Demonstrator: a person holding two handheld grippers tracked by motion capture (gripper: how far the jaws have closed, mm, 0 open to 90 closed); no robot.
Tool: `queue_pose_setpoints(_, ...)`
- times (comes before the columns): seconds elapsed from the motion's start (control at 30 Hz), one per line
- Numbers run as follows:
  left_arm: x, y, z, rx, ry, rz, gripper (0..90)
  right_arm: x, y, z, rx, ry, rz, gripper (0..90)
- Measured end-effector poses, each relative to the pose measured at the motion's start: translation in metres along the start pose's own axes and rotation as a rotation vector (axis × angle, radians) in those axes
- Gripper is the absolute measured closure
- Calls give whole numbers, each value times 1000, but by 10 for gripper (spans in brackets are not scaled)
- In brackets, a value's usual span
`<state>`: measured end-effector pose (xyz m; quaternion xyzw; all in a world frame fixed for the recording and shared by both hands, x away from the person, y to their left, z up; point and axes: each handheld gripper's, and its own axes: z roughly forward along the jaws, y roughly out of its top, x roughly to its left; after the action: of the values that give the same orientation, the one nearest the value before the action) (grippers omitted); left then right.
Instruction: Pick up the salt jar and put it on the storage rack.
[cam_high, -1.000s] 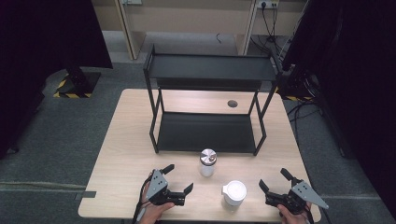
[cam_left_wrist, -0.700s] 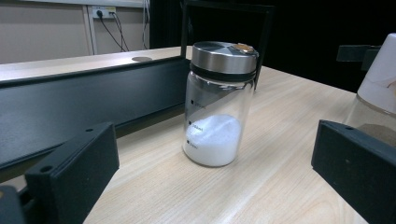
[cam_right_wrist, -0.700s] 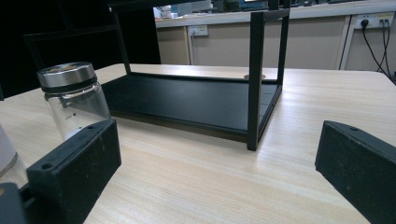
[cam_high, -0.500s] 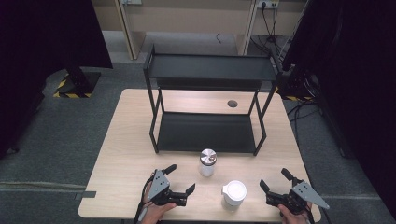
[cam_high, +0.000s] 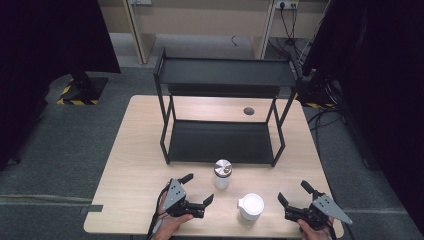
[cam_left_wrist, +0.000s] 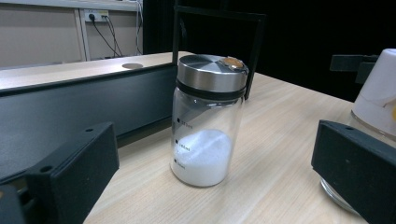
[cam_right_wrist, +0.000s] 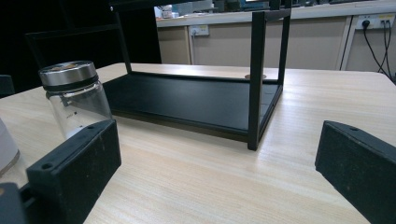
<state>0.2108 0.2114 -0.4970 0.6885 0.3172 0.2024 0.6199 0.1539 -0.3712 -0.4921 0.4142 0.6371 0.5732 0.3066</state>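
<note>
Table (cam_high: 145, 150): pale wood, carrying a black two-tier rack (cam_high: 222, 80) across its far half. Lower shelf of the rack sat just off the tabletop; both shelves bare.

Near of the rack's front edge stood two containers. Glass jar (cam_high: 222, 174) with a steel lid, upright, about a quarter full of white granules, just in front of the lower shelf near its middle. White lidded cup (cam_high: 250, 206) stood nearer and slightly to the right of the jar, close beside it but apart.

Key relation: the jar lay far and to the right of the left gripper (cam_high: 196, 189), its long axis vertical. In the left gripper view the jar (cam_left_wrist: 208, 119) stood centred between the two jaws, ahead of them and not yet between the pads. Left gripper was the nearer of the two to the jar; the cup stood between the jar and the right gripper (cam_high: 295, 196). Judgement: a straight advance of the left gripper would bracket the jar body below the lid; the cup at the right jaw side is the thing to avoid clipping.

Left gripper: jaws spread wide, wider than the jar, holding and touching nothing.

Right gripper: at the near right corner, jaws likewise wide apart, empty, aimed at the rack's right front post (cam_right_wrist: 256, 79), with the jar off to its left.
</note>
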Motion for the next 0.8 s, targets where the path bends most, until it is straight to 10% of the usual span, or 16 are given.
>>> queue_pose_setpoints(0.8, 5, 13, 30, 1, -12, 0, 2, -1, 0, -1, -4, -7, 9, 3)
